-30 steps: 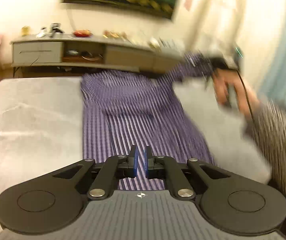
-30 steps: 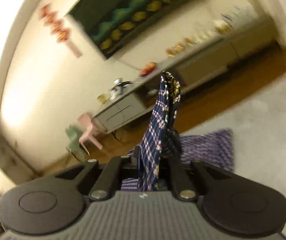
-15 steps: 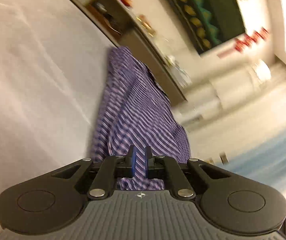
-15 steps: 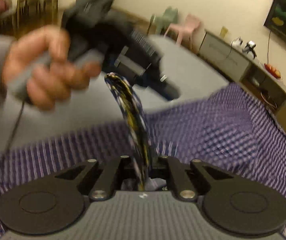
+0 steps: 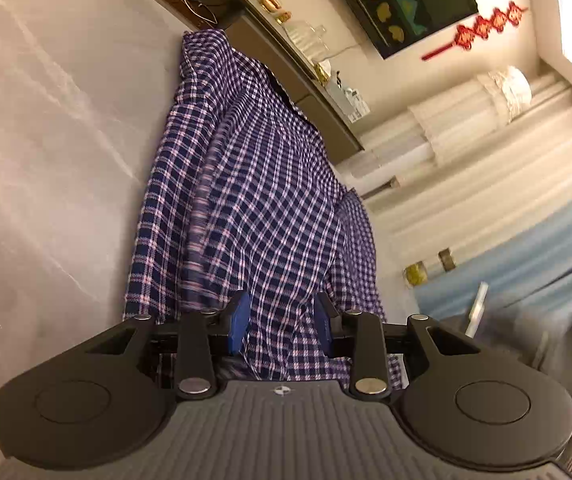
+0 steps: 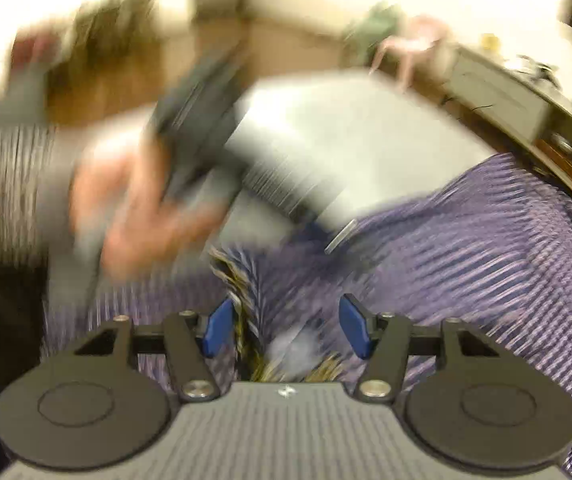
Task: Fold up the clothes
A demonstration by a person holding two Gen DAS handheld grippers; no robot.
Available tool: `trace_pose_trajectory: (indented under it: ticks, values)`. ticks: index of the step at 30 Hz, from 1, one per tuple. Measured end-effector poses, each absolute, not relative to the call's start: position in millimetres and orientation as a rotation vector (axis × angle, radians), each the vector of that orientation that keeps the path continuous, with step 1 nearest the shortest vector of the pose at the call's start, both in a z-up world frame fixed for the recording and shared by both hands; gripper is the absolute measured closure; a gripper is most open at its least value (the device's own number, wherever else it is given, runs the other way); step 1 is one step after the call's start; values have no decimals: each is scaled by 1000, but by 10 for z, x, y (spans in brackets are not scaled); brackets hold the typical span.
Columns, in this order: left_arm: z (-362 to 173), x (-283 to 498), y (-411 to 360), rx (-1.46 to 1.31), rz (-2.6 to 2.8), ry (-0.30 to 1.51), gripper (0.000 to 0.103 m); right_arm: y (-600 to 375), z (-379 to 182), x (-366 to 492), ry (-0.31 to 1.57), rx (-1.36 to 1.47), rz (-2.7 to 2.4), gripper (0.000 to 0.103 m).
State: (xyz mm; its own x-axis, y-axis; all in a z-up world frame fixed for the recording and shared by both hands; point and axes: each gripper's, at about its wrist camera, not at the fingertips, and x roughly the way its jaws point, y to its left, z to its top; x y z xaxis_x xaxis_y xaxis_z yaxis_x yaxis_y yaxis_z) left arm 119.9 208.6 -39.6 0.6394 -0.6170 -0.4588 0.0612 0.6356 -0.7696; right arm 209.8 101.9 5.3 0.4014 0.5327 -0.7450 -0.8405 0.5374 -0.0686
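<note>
Shirt [image 5: 246,184] lies between the spread left claw [image 5: 282,330] fingers.

A pale grey marbled tabletop [image 5: 46,128] carries a navy-and-white checked cotton shirt [image 5: 254,184], spread lengthwise across it.

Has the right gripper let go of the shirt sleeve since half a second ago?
Yes. The right gripper has opened; the sleeve lies loose between its fingers, over the shirt.

One blue-and-white checked cotton shirt [image 5: 246,184] lies on one pale grey marbled tabletop [image 5: 46,128]. Two black two-finger grippers with blue pads: left [image 5: 282,322], right [image 6: 286,328]. One person's hand [image 6: 142,208], blurred.
</note>
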Motion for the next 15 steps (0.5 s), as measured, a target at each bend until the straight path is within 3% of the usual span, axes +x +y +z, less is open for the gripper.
trace_pose_trajectory:
  ticks: [3,9,13,15]
  values:
    - [-357,1240,1924,-724,-458,789,91,903,401,2674,697,-274,810,36]
    - [-266,1139,1709,-597,-480,772,94,1713,131,3888,692,-377,579,34]
    - [-294,1217,1713,-599,-477,786,94,2123,-421,4366,800,-443,528,53]
    - [-337,1221,1738,-603,-484,801,94,2163,-688,4496,832,-450,479,56]
